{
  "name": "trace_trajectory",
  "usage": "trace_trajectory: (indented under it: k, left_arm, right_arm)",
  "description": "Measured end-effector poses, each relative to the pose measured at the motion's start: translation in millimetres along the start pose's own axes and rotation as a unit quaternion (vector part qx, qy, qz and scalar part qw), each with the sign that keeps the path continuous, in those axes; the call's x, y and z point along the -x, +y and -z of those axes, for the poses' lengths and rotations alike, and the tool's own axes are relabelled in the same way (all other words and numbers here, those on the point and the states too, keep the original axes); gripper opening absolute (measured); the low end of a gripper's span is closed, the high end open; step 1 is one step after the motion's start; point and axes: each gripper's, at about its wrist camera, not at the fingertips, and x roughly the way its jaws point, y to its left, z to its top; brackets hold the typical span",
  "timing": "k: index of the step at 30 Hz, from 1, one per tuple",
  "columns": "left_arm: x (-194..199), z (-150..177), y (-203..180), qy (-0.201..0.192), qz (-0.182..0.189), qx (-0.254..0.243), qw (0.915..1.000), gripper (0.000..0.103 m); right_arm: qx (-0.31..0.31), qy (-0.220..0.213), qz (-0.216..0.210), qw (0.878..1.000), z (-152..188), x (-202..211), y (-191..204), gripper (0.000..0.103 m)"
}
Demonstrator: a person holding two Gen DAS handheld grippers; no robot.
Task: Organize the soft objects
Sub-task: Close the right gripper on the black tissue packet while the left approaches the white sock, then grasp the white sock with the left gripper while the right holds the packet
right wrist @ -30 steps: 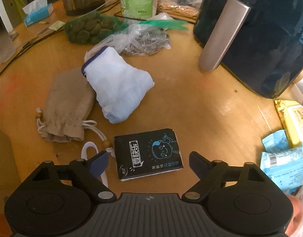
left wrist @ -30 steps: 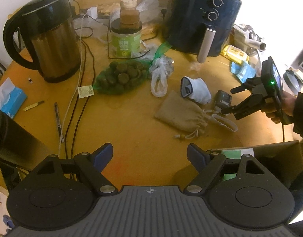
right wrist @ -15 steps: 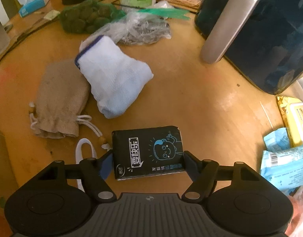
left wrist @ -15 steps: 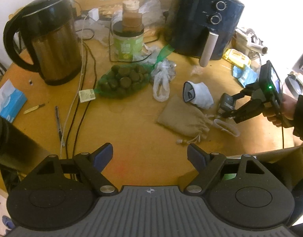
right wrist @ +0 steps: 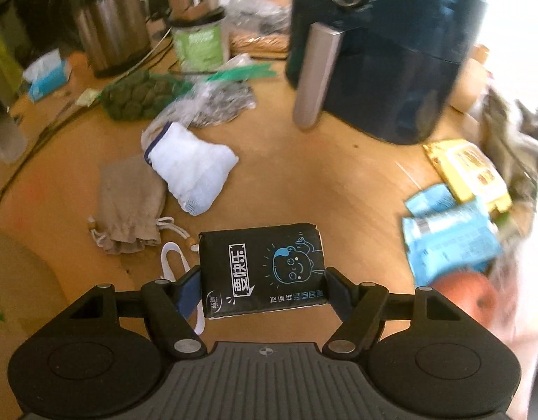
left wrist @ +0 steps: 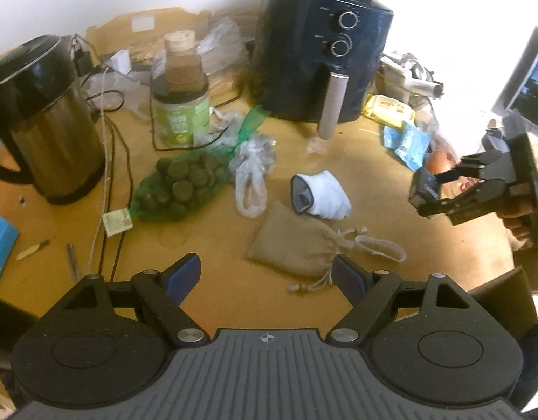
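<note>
Tissue pack clamped in right gripper (one), left gripper wide, two pouches.

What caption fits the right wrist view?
Right gripper clamps a black tissue pack above the table.

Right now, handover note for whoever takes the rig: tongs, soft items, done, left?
Right tongs: shut on the black tissue pack, lifted clear of the table. They closed on it within the last second.
Left tongs: open, empty, above the burlap pouch.
On the table: burlap pouch and white mesh bag, touching each other.
Done: pack picked up.
Left: place the pack, then pouch and mesh bag. The destination isn't identifiable.
</note>
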Motion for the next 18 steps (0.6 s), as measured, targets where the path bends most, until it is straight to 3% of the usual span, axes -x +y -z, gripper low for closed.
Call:
trace_trajectory:
  k: [18]
  left_arm:
    - [-45,-26,-18,-0.013,0.049,-0.039,0.9979,0.082]
  right_arm:
    - [-0.113,-0.061,0.039,0.991,52,81,7,0.075]
